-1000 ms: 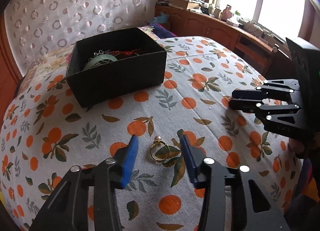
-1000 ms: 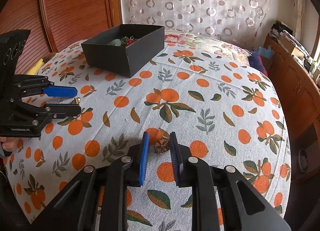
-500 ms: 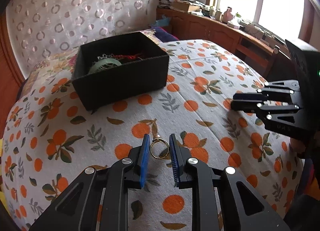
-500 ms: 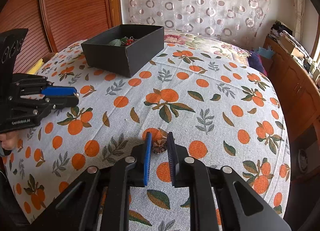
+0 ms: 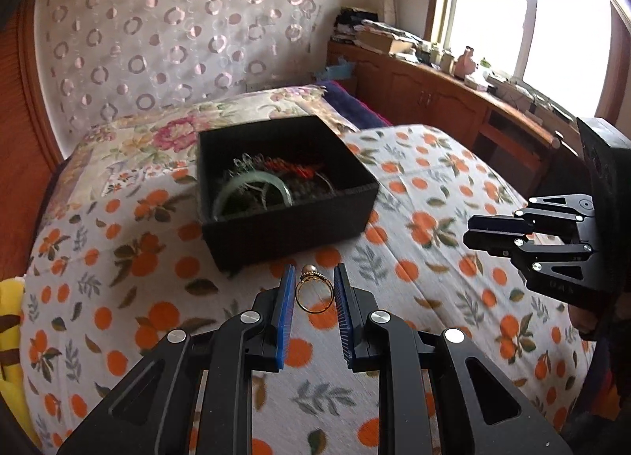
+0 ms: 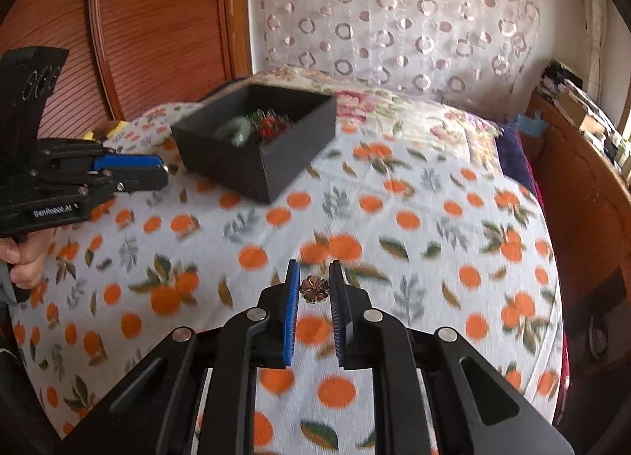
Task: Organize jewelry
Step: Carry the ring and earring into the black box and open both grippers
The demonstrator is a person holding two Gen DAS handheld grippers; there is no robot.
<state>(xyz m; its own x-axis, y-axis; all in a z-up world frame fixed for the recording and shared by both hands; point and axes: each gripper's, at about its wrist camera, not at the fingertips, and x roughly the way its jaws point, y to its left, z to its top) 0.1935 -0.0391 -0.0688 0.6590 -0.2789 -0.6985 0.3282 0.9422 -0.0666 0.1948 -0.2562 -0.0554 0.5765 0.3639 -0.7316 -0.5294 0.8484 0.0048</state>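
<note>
Left gripper: the left gripper [image 5: 314, 289] has its blue pads closed on a gold ring [image 5: 314, 294], pearl [image 5: 306, 269] uppermost, lifted clear of the cloth.
Right gripper: the right gripper [image 6: 314, 289] pinches a small bronze flower-shaped piece [image 6: 314, 289] between its narrow-set blue pads, above the tablecloth.
Jewelry box: an open black box [image 5: 288, 226] sits at 12 o'clock from the ring in the left wrist view, and at 11 o'clock from the flower piece in the right wrist view; inside lie a pale green bangle [image 5: 252, 189] and red beads [image 5: 294, 167].
Surface: an orange-print tablecloth [image 5: 430, 250] covers the table; a floral cloth [image 5: 165, 131] lies beyond the box.
Person: a hand [image 6: 21, 261] grips the left tool's handle at 9 o'clock in the right wrist view.
Backdrop: a ring-patterned curtain [image 6: 394, 13], wooden cabinets [image 5: 426, 100] and a bright window [image 5: 524, 17].
</note>
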